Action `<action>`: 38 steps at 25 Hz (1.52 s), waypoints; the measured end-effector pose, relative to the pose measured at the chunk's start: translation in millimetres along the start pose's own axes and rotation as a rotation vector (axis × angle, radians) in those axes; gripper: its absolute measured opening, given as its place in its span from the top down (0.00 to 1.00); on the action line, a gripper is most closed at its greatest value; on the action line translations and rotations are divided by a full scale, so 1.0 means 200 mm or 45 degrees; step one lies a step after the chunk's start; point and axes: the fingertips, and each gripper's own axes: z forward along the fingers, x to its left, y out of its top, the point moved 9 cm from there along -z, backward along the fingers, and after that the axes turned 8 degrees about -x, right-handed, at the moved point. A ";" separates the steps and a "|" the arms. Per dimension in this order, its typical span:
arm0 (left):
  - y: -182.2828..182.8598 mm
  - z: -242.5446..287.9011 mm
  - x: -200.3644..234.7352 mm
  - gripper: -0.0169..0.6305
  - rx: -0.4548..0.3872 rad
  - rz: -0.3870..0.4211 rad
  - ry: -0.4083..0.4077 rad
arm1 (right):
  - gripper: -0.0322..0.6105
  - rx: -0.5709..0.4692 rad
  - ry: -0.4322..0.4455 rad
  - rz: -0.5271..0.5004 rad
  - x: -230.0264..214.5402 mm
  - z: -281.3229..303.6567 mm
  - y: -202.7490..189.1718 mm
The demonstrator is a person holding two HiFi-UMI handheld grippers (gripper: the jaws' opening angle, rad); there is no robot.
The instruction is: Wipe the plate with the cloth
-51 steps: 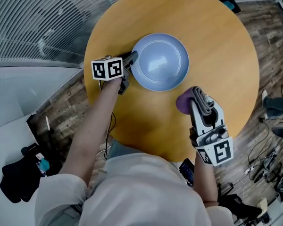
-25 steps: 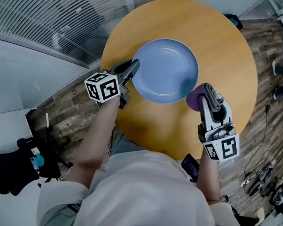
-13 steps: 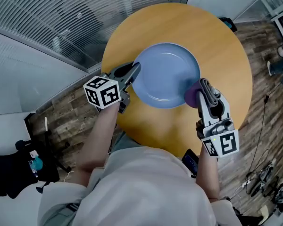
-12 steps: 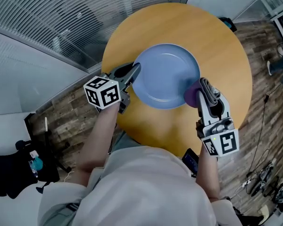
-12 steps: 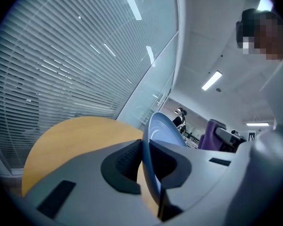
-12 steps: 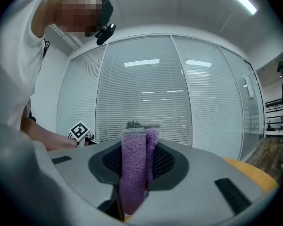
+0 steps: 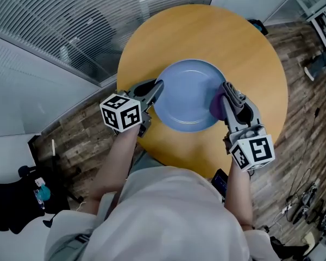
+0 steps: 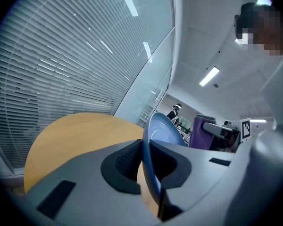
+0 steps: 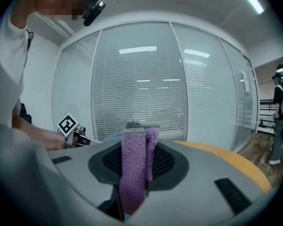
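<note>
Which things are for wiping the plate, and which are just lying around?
For the job:
blue plate, clamped by the left gripper
purple cloth, clamped by the right gripper

Just lying about:
black bundle on the floor
cables on the floor
dark phone-like thing by the table edge

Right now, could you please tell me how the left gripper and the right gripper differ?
The left gripper is shut on the rim of the blue plate; the right gripper is shut on a folded purple cloth. In the head view, the left gripper sits at the plate's left edge and the right gripper at its right edge. Both are closed on something and point towards the plate.
</note>
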 end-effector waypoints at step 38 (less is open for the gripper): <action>-0.06 0.02 -0.16 0.92 0.205 0.172 -0.133 | 0.79 0.535 0.139 -0.840 0.24 0.24 -0.10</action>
